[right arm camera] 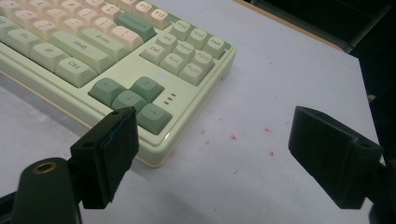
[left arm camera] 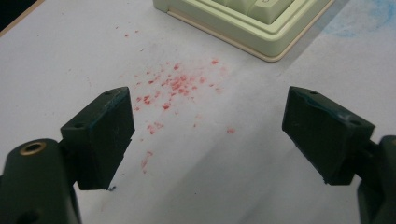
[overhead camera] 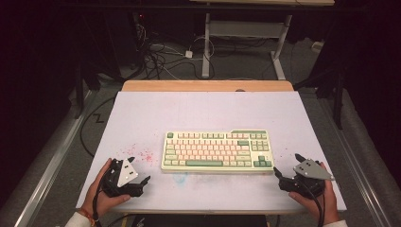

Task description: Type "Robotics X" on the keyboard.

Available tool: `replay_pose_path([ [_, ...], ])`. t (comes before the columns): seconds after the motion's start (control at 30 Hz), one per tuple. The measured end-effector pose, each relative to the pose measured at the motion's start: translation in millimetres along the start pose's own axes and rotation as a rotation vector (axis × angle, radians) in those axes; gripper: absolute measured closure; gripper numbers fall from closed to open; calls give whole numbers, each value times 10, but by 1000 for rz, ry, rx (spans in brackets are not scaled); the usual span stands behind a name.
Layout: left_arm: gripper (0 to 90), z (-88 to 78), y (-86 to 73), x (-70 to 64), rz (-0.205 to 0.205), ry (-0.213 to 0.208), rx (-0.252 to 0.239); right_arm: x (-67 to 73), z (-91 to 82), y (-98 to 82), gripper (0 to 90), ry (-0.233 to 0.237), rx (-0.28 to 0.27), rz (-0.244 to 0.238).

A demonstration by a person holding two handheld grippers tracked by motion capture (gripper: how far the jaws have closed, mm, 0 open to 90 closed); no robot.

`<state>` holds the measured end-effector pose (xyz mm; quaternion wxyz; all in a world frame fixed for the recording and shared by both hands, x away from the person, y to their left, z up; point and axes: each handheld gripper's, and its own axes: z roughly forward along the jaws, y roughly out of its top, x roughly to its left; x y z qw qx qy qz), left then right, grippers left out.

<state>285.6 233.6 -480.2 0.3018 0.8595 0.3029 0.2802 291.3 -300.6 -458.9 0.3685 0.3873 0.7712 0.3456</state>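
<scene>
Keyboard (overhead camera: 217,150) flat on the white table (overhead camera: 142,113), near the middle and toward the near edge, long side running left to right. Pale green case, cream and green keys, upright and square to the table edge.

Left gripper (overhead camera: 140,171) held in the left hand (overhead camera: 105,191) at the near left, just short of the keyboard's near left corner and apart from it. Jaws spread wide, nothing between them. Seen from the left gripper view, left gripper (left arm camera: 205,135) over bare table with red specks (left arm camera: 175,88) scattered between jaws and keyboard (left arm camera: 243,23), whose corner sits at the far side.

Right gripper (overhead camera: 287,164) held in the right hand (overhead camera: 318,198) at the near right, just beside the keyboard's near right corner, not touching. Jaws wide apart, empty. Seen from the right gripper view, right gripper (right arm camera: 212,154) aimed at that corner of the keyboard (right arm camera: 116,51), one jaw overlapping the arrow keys (right arm camera: 133,100) in the picture, the other over bare table with a few red specks. Whether that jaw hovers above or sits lower than the keys, cannot tell.

Floor beyond the far edge strewn with cables (overhead camera: 161,56).
</scene>
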Motion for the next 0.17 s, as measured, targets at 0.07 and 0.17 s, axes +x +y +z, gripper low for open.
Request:
replay_pose_path([
  [0.07,159,1,1,3,-8,2,-2,1,3,0,164,1,2,3],
  [0.17,160,2,7,9,-18,5,-4,-4,8,-1,166,10,5,6],
])
